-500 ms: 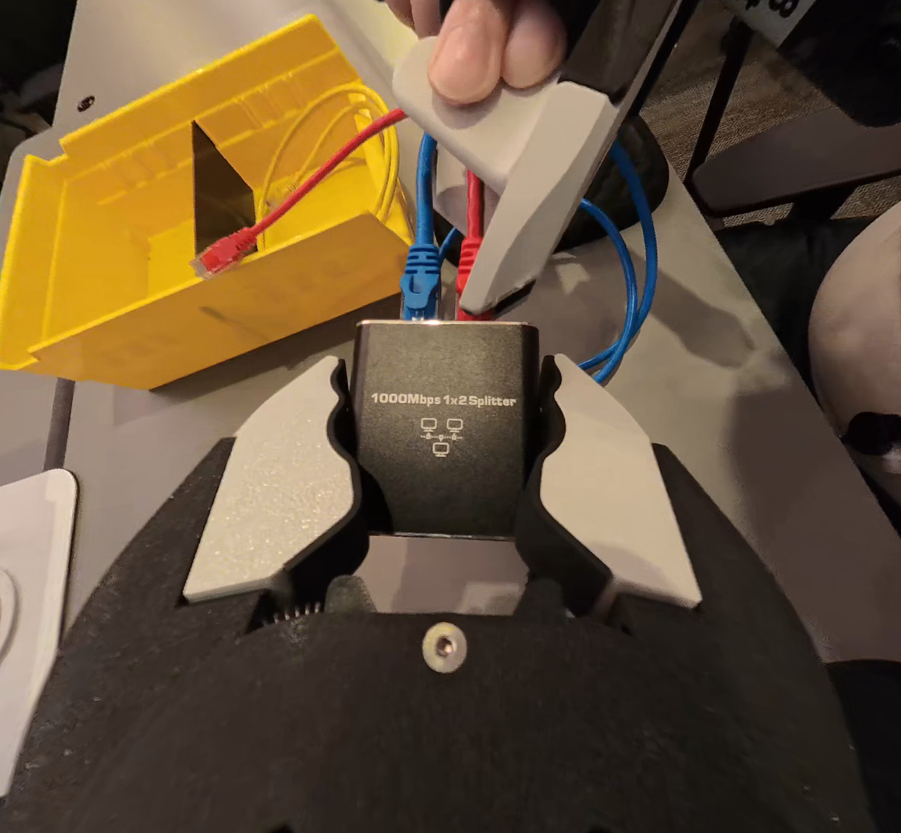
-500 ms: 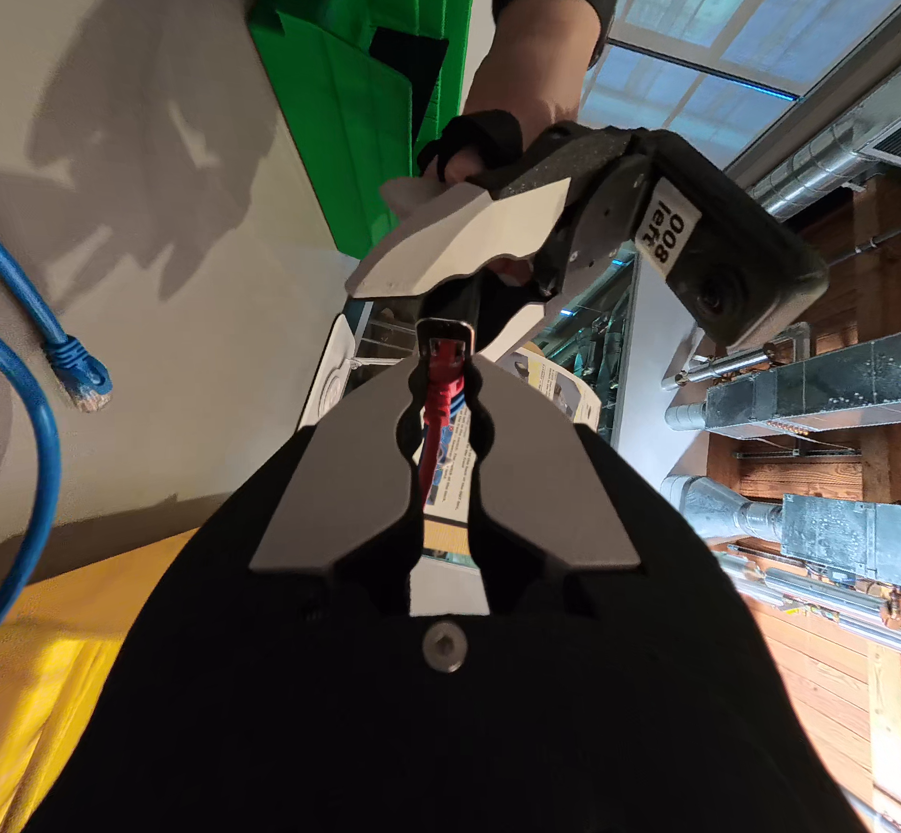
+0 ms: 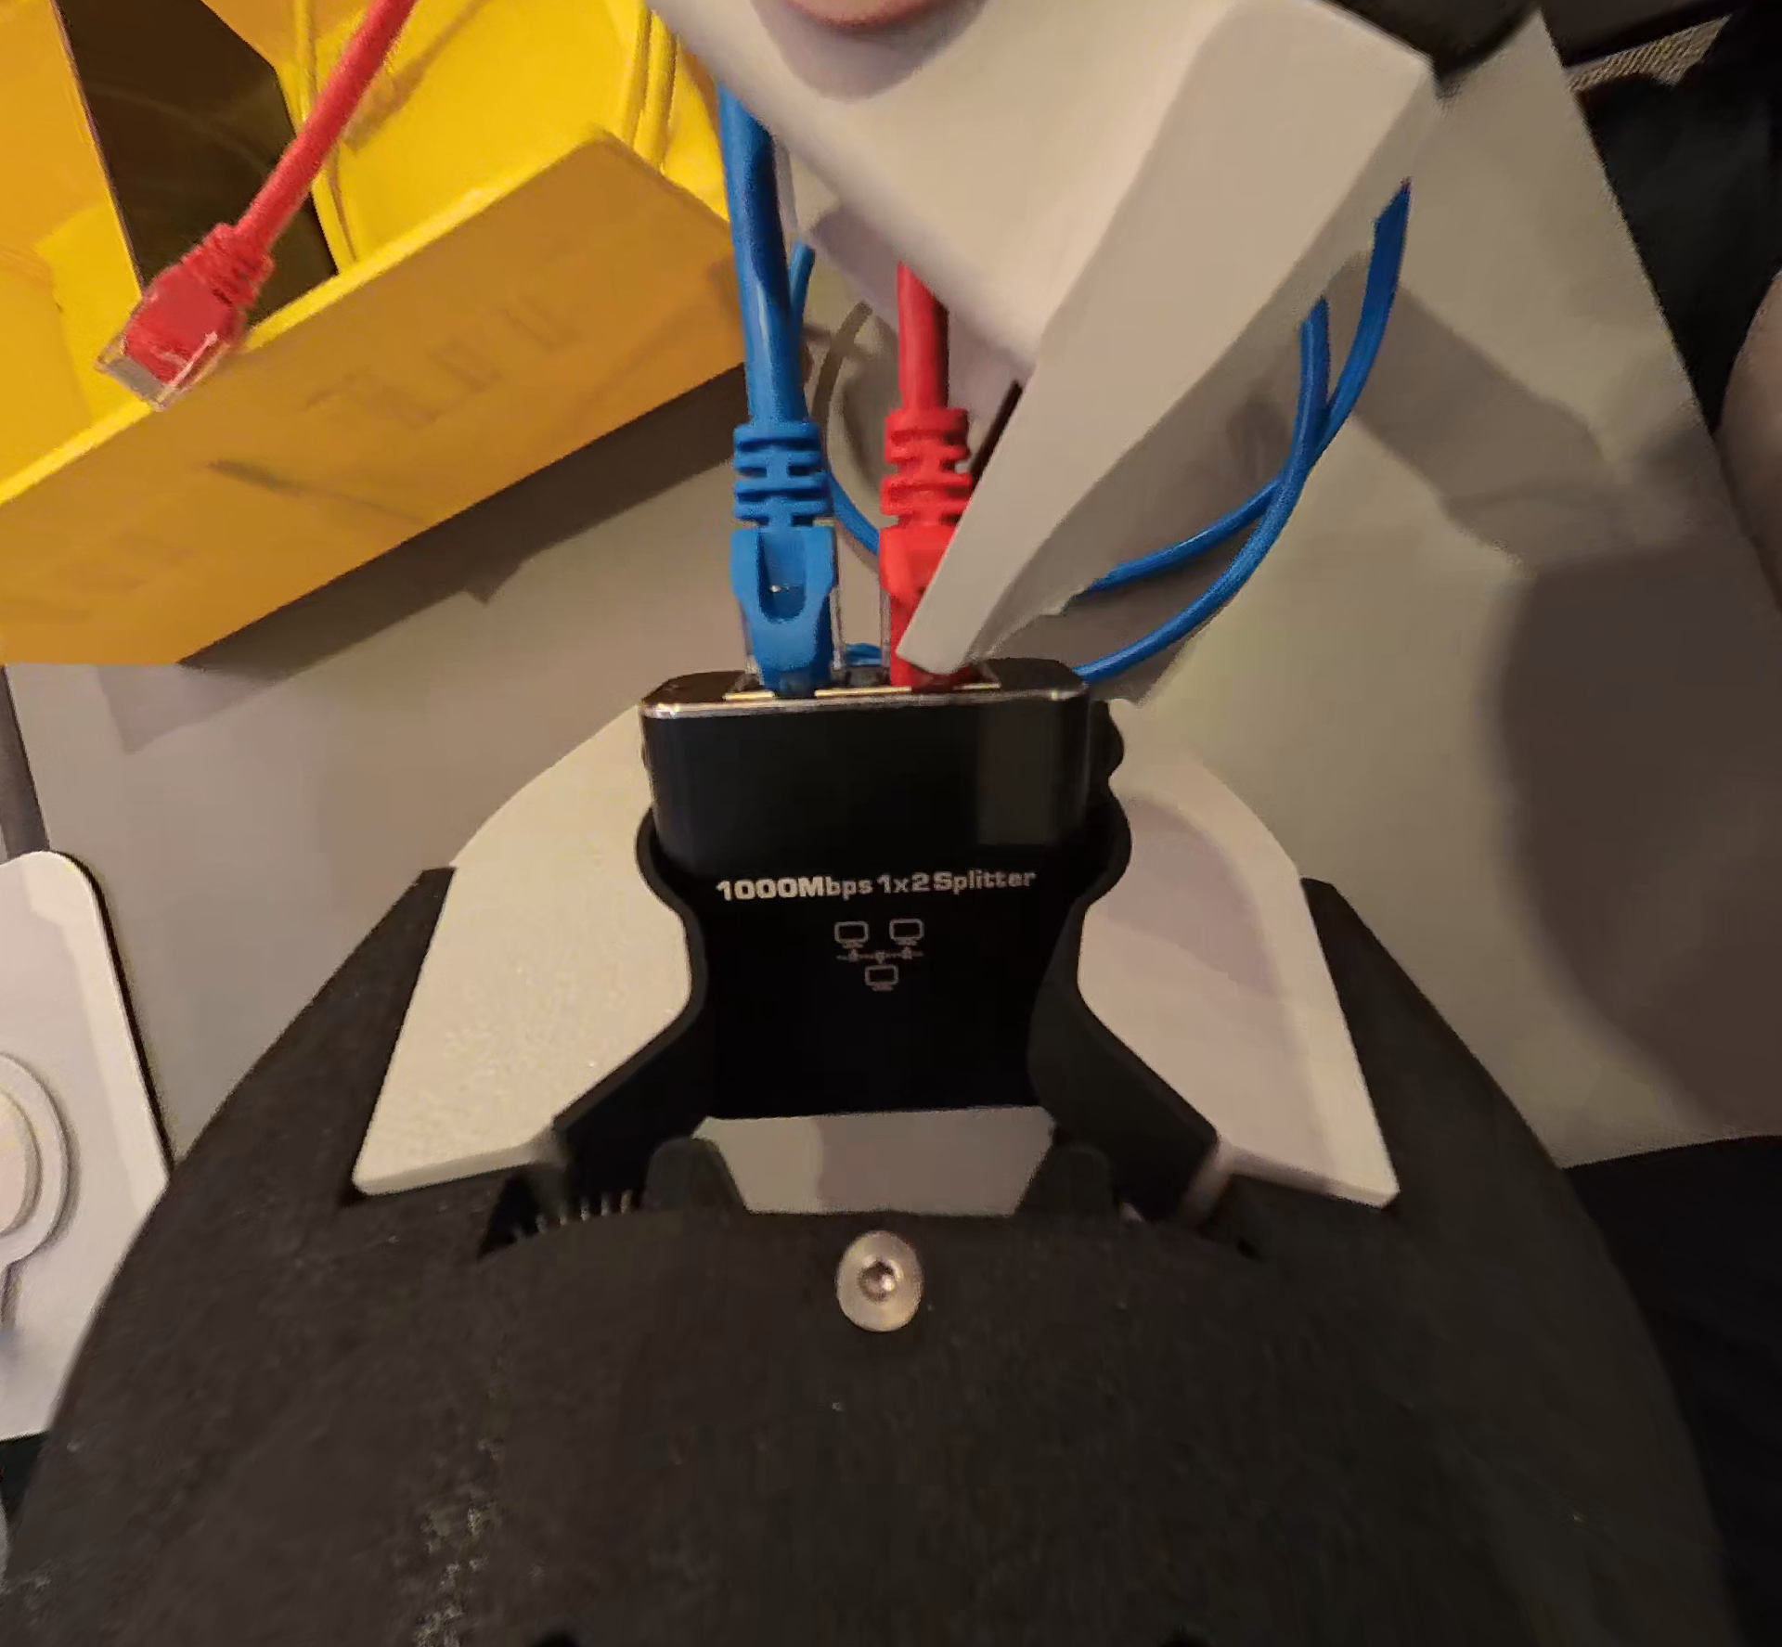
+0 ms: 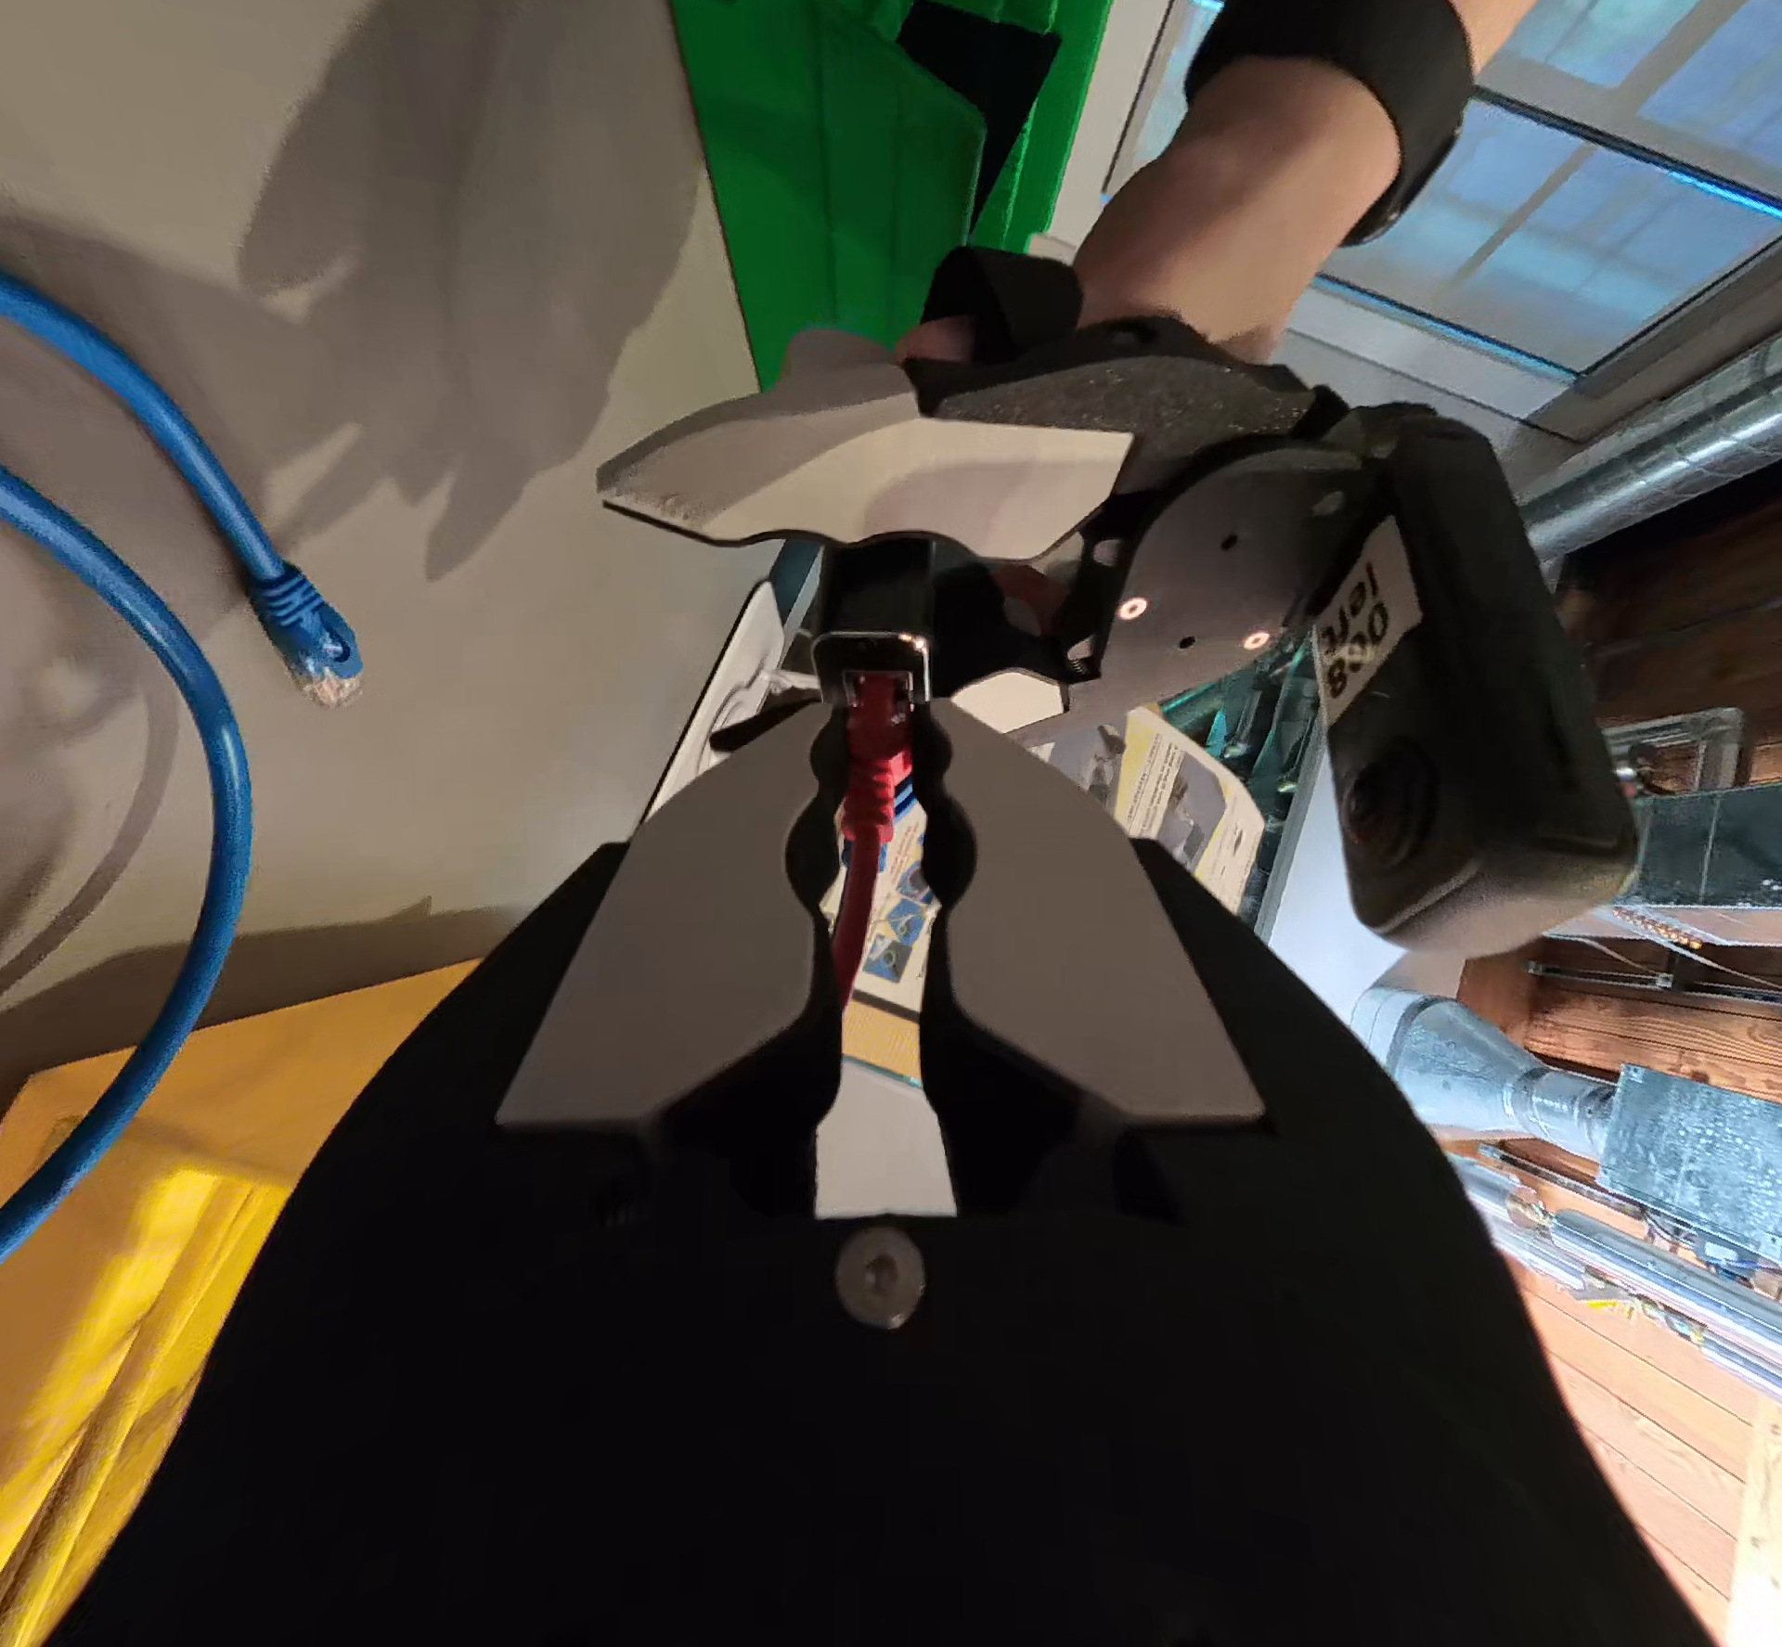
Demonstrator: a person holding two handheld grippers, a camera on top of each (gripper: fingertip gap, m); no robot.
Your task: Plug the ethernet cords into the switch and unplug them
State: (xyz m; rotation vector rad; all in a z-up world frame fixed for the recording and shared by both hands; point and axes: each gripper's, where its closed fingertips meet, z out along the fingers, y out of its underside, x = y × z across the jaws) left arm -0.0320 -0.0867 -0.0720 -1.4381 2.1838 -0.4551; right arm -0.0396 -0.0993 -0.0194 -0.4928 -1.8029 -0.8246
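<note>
Two claws work one small black switch [image 3: 868, 839]. My left claw [image 3: 873, 829] grips the switch by its sides, the port face turned away from me, and in the right wrist view that claw [image 4: 873, 598] shows holding the switch [image 4: 873, 646] from above and below. My right claw [image 4: 879, 767] stands narrowed around the red cord [image 4: 873, 776], its fingers just beside the red boot; I cannot tell whether they pinch it. In the left wrist view one grey finger of the right claw [image 3: 974, 579] rests its tip at the switch's port face, against the red cord [image 3: 916, 482], whose plug sits in the port on the right side of the switch. Just beside it, the blue cord [image 3: 781, 531] sits in the other port, and its blue wire loops round beyond the switch on the grey bench [image 3: 289, 781]. Beyond the switch and to its left lies a yellow bin [image 3: 405, 405], with the red cord's free plug [image 3: 178, 338] hanging over the bin's rim. In the right wrist view a loose blue plug [image 4: 309, 637] lies on the bench, well apart from the switch, and a green bin [image 4: 849, 106] stands beyond it.
</note>
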